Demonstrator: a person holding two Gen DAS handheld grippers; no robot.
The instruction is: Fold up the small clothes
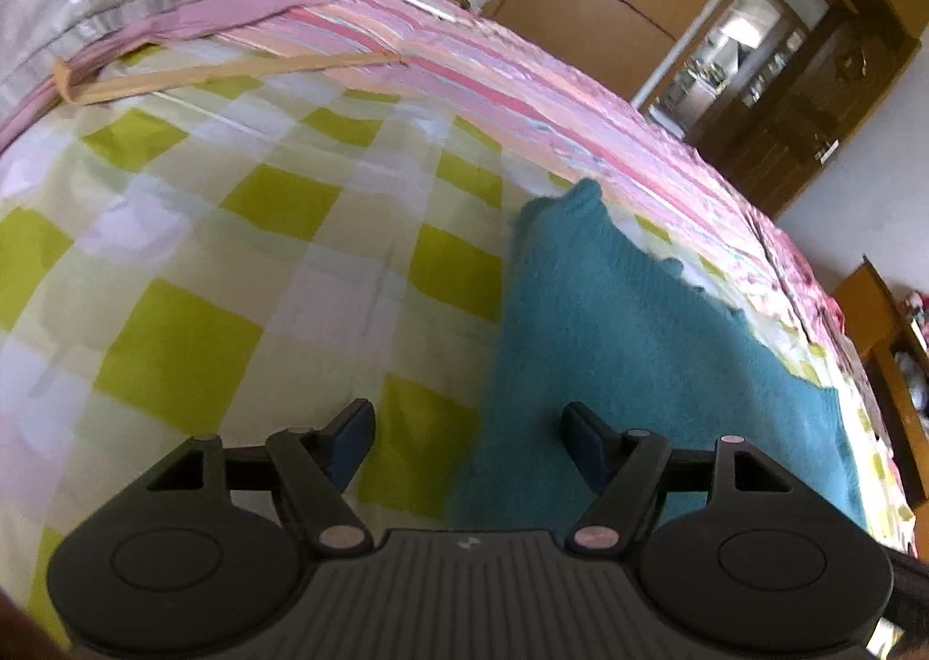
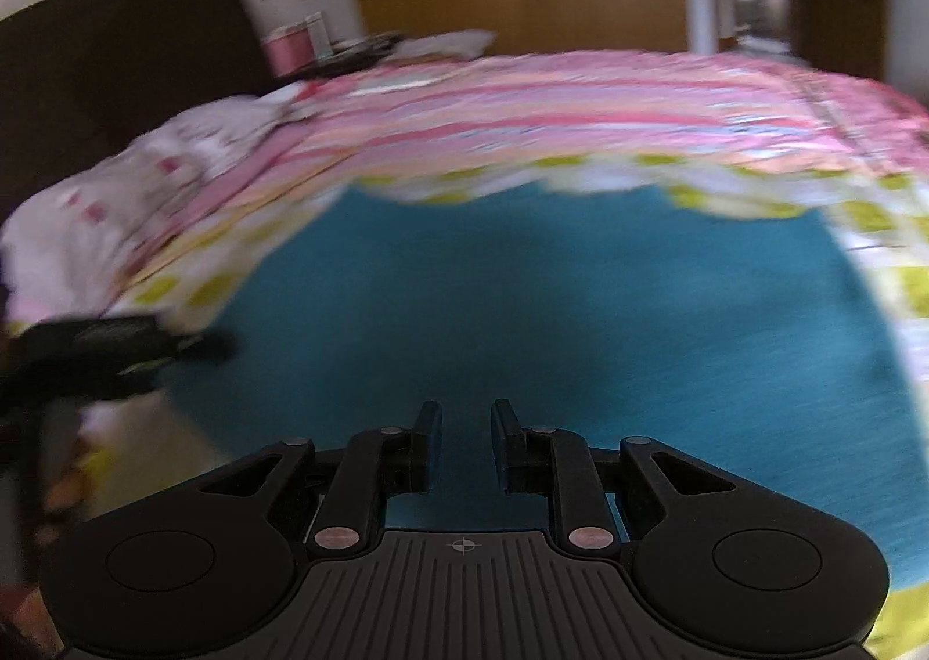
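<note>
- Lying flat on the checked bedsheet (image 1: 174,346): the teal garment (image 1: 627,346), near the striped pink cover (image 1: 493,79).
- Left gripper (image 1: 467,439): jaws wide, empty, straddling the garment's near-left edge.
- Right gripper (image 2: 466,439): jaws narrow (nothing between them), above the cloth's middle.
- Step, as judged: between folds; next, pinch an edge and carry it across.

Both units matched: left gripper (image 1: 467,431) and right gripper (image 2: 466,442) had matte black plastic bodies with a ribbed grey centre deck, a small crosshair mark at its front edge, and round embossed discs on either side. Linkage arms pivoted on pale pinkish rivets. Finger pads (image 1: 353,442) looked dark blue.
</note>
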